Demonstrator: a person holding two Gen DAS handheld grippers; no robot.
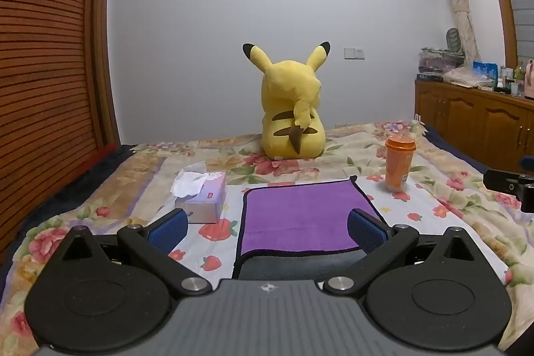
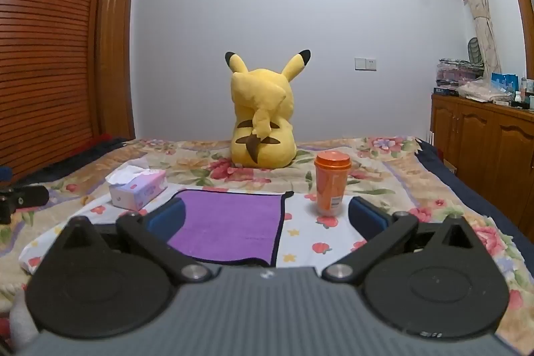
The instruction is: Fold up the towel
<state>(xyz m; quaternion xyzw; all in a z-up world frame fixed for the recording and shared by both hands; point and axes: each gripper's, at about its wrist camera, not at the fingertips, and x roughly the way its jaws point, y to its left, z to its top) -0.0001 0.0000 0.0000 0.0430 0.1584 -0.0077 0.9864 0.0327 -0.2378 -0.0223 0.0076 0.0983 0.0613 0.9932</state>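
A purple towel [image 1: 300,216] with dark trim lies flat on the floral bedspread, folded over, with a grey underside showing at its near edge. It also shows in the right wrist view [image 2: 230,226]. My left gripper [image 1: 267,231] is open and empty, hovering just short of the towel's near edge, with blue pads [image 1: 168,231] spread wide. My right gripper [image 2: 267,219] is open and empty, above the towel's near right corner. Part of the right gripper shows at the right edge of the left wrist view [image 1: 510,186].
A tissue box [image 1: 202,199] sits left of the towel. An orange cup with a lid [image 1: 398,167] stands at its far right corner. A yellow plush toy [image 1: 292,119] sits behind. A wooden wardrobe [image 1: 43,72] is left, a cabinet [image 1: 474,122] right.
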